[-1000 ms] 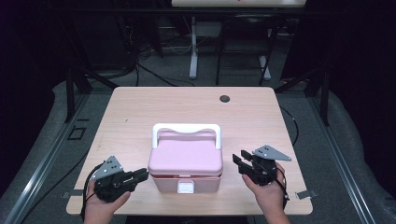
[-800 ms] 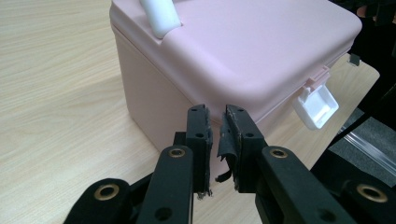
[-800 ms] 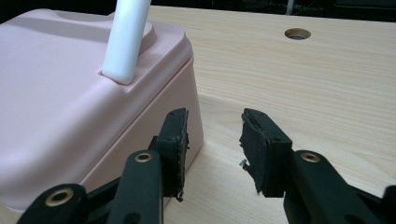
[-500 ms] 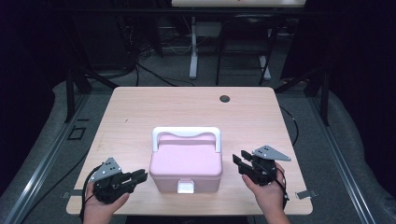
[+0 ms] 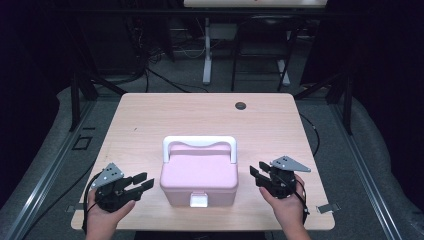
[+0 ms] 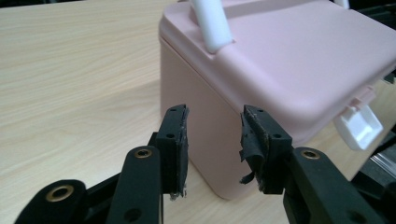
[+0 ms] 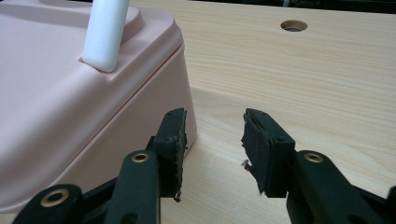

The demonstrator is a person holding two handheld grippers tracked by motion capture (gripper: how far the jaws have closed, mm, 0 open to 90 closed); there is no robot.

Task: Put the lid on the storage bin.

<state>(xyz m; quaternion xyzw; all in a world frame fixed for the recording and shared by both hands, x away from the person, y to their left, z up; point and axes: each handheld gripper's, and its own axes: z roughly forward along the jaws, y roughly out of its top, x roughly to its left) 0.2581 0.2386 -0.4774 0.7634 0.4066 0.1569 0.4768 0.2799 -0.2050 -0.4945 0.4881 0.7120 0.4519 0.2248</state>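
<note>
**Pink box sitting between two open hand-held grippers**

Pink plastic is forming the lidded box (image 5: pixel 199 177), which is sitting on the table (image 5: pixel 150 120) between the two tools. The left hand-held gripper (image 5: pixel 141 182) is hovering just beside the box's left wall, jaws parted and holding nothing. The right hand-held gripper (image 5: pixel 258 173) is waiting just off the opposite wall, jaws likewise spread and empty. A white handle (image 5: pixel 199 142) is lying across the lid on its far side from both tools, and a white latch (image 5: pixel 198 200) is hanging on the near face between them. No brand, label or writing is showing on the box. A round cable hole (image 5: pixel 241 105) is lying well beyond the right tool.
</note>
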